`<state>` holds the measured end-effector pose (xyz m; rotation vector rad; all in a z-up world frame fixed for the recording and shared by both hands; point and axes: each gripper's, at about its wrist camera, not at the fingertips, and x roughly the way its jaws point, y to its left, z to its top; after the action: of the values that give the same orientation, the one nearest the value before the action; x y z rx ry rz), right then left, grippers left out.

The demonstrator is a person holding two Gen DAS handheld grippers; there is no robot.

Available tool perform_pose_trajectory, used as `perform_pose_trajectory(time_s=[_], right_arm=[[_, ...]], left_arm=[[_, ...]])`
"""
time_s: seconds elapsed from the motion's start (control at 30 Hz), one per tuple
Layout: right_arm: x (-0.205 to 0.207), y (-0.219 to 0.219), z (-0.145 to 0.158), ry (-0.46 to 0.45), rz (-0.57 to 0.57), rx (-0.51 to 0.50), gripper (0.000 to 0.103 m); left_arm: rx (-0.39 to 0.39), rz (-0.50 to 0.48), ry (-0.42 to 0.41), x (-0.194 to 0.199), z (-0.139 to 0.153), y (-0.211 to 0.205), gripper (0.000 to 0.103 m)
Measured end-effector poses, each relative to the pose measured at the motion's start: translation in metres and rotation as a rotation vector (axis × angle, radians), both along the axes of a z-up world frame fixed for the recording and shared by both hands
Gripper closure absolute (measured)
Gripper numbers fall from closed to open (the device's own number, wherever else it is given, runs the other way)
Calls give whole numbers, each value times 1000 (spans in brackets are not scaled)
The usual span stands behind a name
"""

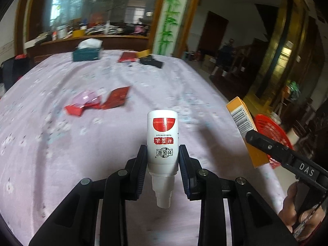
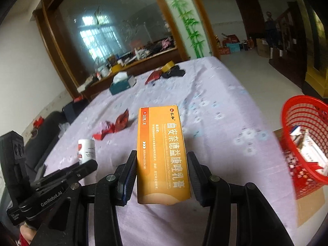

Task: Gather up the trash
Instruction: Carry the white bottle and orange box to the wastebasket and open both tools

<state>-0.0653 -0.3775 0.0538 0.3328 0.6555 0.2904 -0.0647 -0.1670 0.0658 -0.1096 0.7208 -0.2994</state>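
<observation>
My left gripper (image 1: 163, 160) is shut on a white plastic bottle (image 1: 162, 139) with a red label, held above the purple tablecloth with its nozzle pointing back at me. The bottle also shows in the right wrist view (image 2: 86, 149). My right gripper (image 2: 162, 165) is shut on an orange medicine box (image 2: 162, 153), also seen at the table's right edge in the left wrist view (image 1: 243, 121). Red and pink wrappers (image 1: 96, 101) lie crumpled mid-table. A red mesh basket (image 2: 303, 143) holding discarded packaging stands on the floor to the right.
A teal tissue box (image 1: 87, 53), a red packet (image 1: 127, 57), a black item (image 1: 151, 62) and a tape roll (image 2: 167, 65) sit at the table's far end. A cluttered wooden counter stands behind. Cardboard (image 2: 309, 203) lies under the basket.
</observation>
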Motion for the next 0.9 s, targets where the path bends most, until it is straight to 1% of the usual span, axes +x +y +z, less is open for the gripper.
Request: perform_pose_trajectory(time_s=[0.1, 0.27, 0.37, 0.5, 0.6, 0.73, 0.9], right_arm=[[-7, -21, 9, -16, -45, 6, 52], [-20, -75, 24, -30, -144, 26, 52], [-29, -113, 30, -32, -230, 23, 52], [-40, -158, 34, -31, -315, 57, 51], [-44, -189, 34, -27, -367, 72, 51], [-44, -214, 31, -13, -407, 81, 51], [-50, -244, 25, -2, -438, 126, 51]], left_arm=[[-6, -68, 0, 4, 10, -24, 74], [-12, -190, 0, 10, 26, -75, 74], [-21, -253, -6, 12, 37, -106, 74], [-32, -328, 0, 20, 46, -151, 74], [-44, -385, 15, 27, 48, -187, 74], [-53, -434, 42, 39, 48, -229, 74], [-52, -462, 67, 56, 40, -272, 74]])
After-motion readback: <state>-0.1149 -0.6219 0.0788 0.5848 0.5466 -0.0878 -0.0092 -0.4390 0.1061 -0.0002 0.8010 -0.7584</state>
